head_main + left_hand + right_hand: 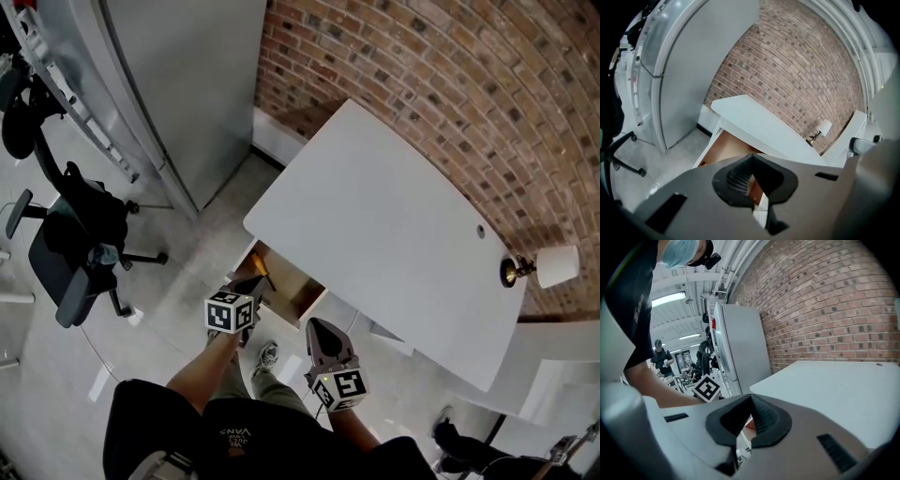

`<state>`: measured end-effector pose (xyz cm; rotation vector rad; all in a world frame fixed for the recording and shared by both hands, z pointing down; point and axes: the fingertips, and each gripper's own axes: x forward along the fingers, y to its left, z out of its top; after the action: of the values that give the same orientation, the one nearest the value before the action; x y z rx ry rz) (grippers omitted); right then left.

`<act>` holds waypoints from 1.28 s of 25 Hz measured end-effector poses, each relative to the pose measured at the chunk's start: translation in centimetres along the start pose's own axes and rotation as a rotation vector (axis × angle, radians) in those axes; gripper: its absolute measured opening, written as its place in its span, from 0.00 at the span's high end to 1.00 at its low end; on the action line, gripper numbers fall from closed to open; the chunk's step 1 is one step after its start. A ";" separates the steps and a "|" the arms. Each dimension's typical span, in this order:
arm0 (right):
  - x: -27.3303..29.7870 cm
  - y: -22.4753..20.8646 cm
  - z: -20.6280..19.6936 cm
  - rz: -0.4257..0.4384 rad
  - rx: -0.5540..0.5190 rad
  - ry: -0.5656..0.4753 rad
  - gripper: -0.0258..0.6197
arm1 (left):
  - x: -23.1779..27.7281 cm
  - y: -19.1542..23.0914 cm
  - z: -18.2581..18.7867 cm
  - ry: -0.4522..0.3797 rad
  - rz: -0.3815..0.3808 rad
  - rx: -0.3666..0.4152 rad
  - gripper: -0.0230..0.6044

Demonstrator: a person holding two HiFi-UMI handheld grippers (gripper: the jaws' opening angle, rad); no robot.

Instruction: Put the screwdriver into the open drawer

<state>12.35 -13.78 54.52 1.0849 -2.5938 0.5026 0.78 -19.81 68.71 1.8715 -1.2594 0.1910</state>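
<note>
The open drawer sticks out from under the white table, its brown inside showing. A thin orange streak lies at the drawer's left side, just past my left gripper; it is too small to tell whether it is the screwdriver. My left gripper hangs over the drawer's left front corner, jaws shut with nothing between them. My right gripper is in front of the drawer, lower and to the right, also shut and holding nothing. In the left gripper view the drawer lies just beyond the closed jaws.
A small lamp stands at the table's right end against the brick wall. A tall grey cabinet stands to the left, and an office chair is on the floor beyond it. The person's shoe is below the drawer.
</note>
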 end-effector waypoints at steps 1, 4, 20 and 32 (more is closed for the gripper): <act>-0.3 0.1 0.4 0.002 -0.008 -0.006 0.97 | -0.8 -0.6 0.3 -0.010 -0.003 0.016 0.95; -1.1 0.6 1.6 0.006 -0.038 -0.035 0.97 | -3.2 -2.2 1.6 -0.048 -0.013 0.065 0.95; -4.1 3.2 6.6 0.044 -0.108 -0.172 0.97 | -13.6 -9.9 6.8 -0.210 -0.074 0.254 0.95; -4.8 5.1 8.8 0.069 -0.137 -0.192 0.97 | -17.6 -11.7 7.6 -0.229 -0.050 0.342 0.95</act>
<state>10.86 -11.14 43.66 1.0474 -2.7921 0.2413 -0.54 -11.57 47.87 2.2673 -1.3996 0.1777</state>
